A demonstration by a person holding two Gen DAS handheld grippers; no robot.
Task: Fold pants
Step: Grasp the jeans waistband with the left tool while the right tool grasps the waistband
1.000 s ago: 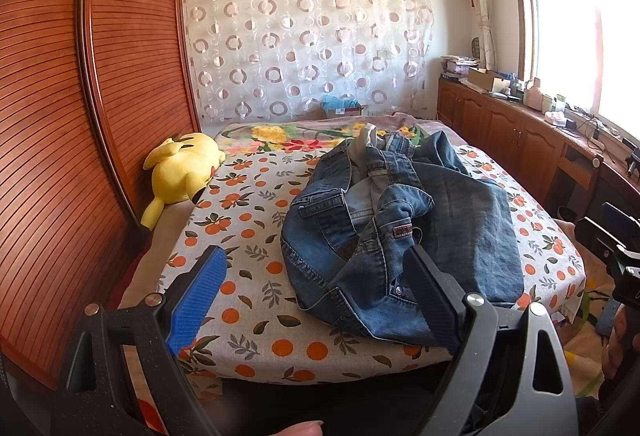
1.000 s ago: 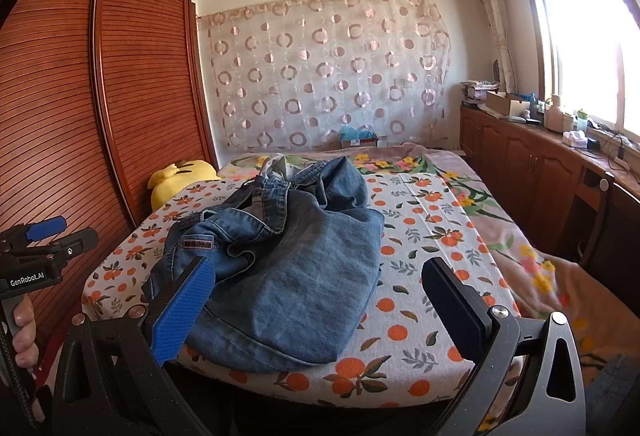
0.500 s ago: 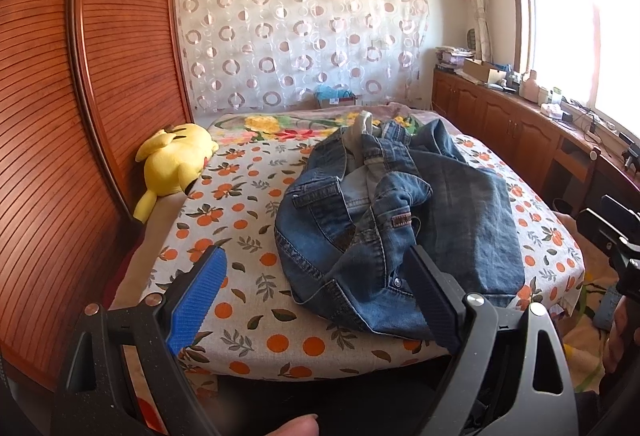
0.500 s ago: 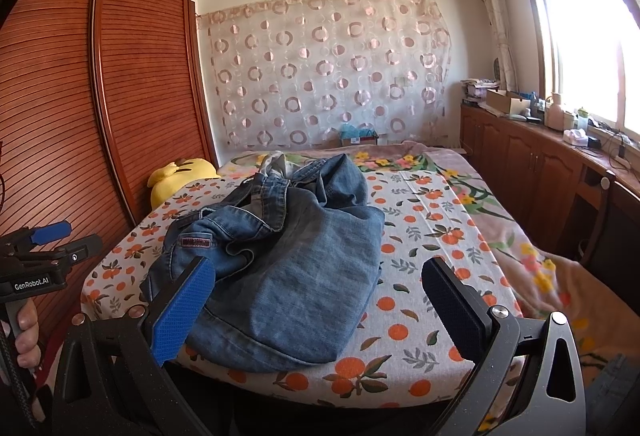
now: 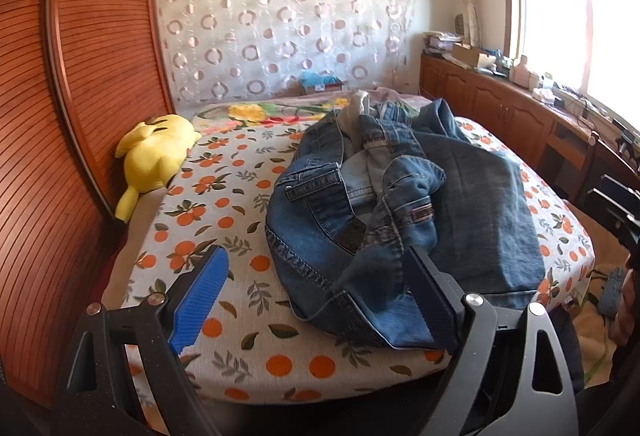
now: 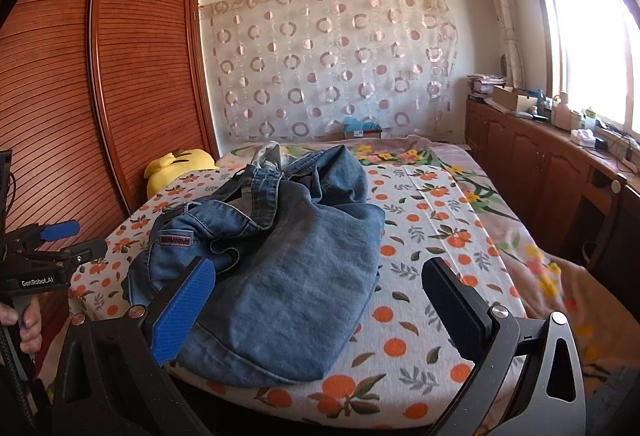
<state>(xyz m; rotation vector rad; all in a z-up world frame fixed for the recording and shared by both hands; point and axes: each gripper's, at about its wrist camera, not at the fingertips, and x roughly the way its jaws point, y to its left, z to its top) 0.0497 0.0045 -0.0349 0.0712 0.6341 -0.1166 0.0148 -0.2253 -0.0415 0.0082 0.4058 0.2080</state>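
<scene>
Crumpled blue denim pants (image 5: pixel 400 212) (image 6: pixel 276 268) lie in a heap on the bed's orange-print sheet (image 5: pixel 224 212) (image 6: pixel 432 244), reaching the near edge. My left gripper (image 5: pixel 316 296) hovers open at the foot of the bed, its right finger in front of the pants' near hem. My right gripper (image 6: pixel 320 308) is open too, held above the near edge with its blue left pad (image 6: pixel 180 312) over the denim. Neither gripper holds anything. The left gripper (image 6: pixel 44 256) also appears at the far left of the right wrist view, gripped by a hand.
A yellow plush toy (image 5: pixel 156 156) lies by the wooden slatted wardrobe (image 5: pixel 60 116) on the bed's left side. Wooden cabinets (image 6: pixel 532 164) with clutter on top run under the window on the right. A patterned curtain (image 6: pixel 328 64) hangs behind the bed.
The left gripper has moved closer to the bed and tilted down a little; the pants look larger in its view. The right gripper has barely moved. Both stay open.
</scene>
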